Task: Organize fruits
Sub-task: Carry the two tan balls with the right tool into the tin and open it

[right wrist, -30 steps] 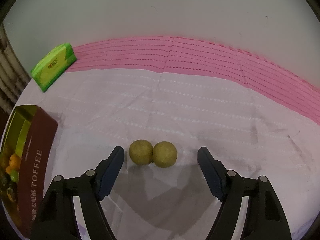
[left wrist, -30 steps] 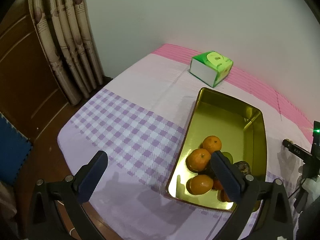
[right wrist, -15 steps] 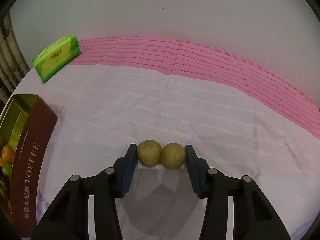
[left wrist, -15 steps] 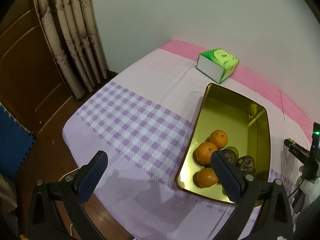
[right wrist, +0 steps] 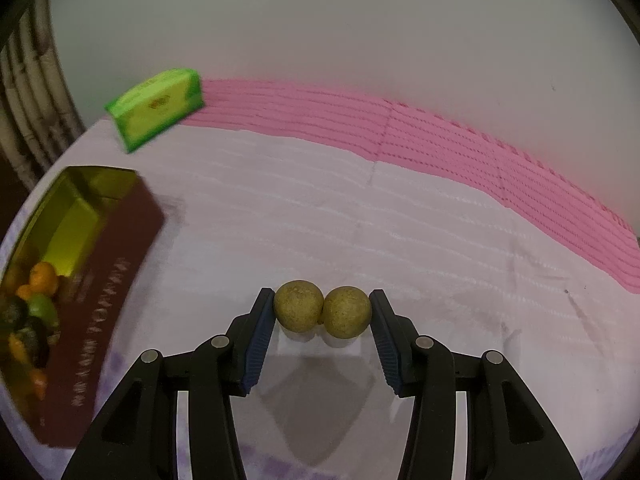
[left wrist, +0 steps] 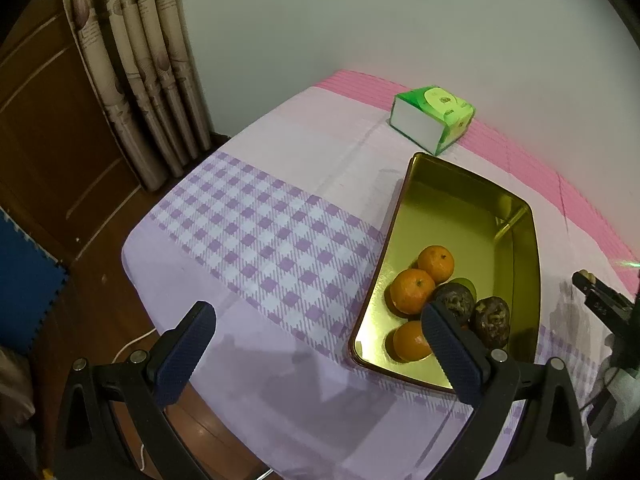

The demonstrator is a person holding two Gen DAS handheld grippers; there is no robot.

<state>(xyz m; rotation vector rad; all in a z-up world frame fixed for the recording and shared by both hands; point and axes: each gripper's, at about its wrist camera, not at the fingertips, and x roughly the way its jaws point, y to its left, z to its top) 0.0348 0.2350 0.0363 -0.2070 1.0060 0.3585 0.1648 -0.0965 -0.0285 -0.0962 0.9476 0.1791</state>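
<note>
hovering at the left of the scene, the left gripper (left wrist: pixel 316 354) is standing with its jaws wide apart and nothing between them, pointing down over the checked tablecloth (left wrist: pixel 256 240) just beside the gold tin (left wrist: pixel 516 216). the tin is already holding three oranges (left wrist: pixel 412 290) and two dark wrinkled fruits (left wrist: pixel 491 320), with something green showing between them, while its far half is lying bare. a green tissue box (left wrist: pixel 434 118) is sitting beyond it near the wall.

moving to the right, the right gripper (right wrist: pixel 323 314) is clamping the two yellow-green fruits (right wrist: pixel 323 311) side by side, one pad pressing on each outer flank, the pair touching each other in the middle. judging by the shadow under them, they are riding just above the cloth, though this is hard to be sure of. the tin is lying well to the left in this view, blurred.

the step in hand looks like carrying this pair to the tin. the next move is calling for a steady squeeze, since two round fruits pinched in a row could be popping out sideways, then a swing left over the tin's brown wall (right wrist: pixel 108 300) and a release above the bare floor.
</note>
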